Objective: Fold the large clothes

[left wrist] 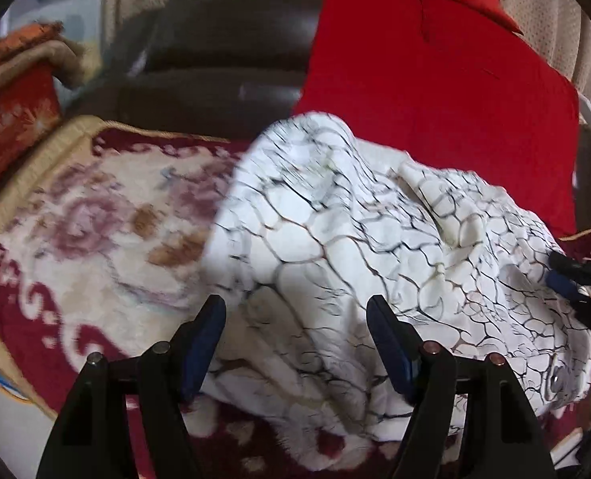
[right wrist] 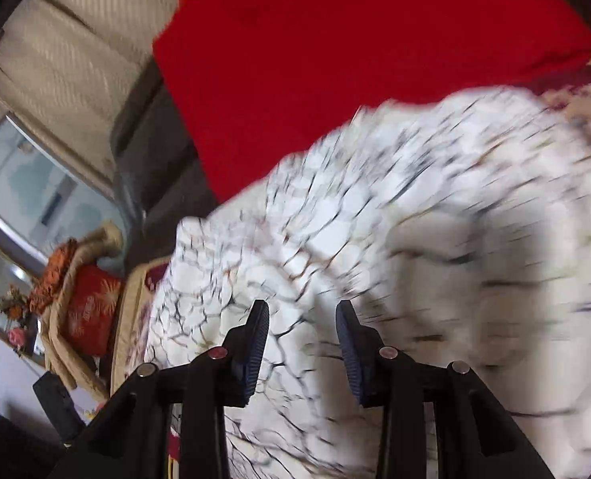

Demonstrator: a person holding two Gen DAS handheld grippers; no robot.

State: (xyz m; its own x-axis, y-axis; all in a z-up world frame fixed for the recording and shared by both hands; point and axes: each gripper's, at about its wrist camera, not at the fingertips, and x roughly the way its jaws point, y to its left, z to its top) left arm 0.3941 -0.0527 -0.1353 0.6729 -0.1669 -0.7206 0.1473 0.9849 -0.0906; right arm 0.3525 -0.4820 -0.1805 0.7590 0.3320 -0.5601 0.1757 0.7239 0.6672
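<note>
A large white garment (left wrist: 355, 247) with a dark crackle print lies bunched on a patterned sofa cover (left wrist: 95, 215). My left gripper (left wrist: 295, 319) is open just above its near edge, holding nothing. The other gripper's dark fingers (left wrist: 574, 275) show at the garment's right edge. In the right wrist view the same garment (right wrist: 395, 219) fills the frame, blurred by motion. My right gripper (right wrist: 302, 319) is open close over the cloth, with nothing between the pads.
A red cloth (left wrist: 435, 80) lies behind the garment, also in the right wrist view (right wrist: 355, 48). A red cushion with tan trim (left wrist: 12, 111) sits at the left. A dark sofa back (left wrist: 231, 40) and beige curtain (right wrist: 80, 48) stand behind.
</note>
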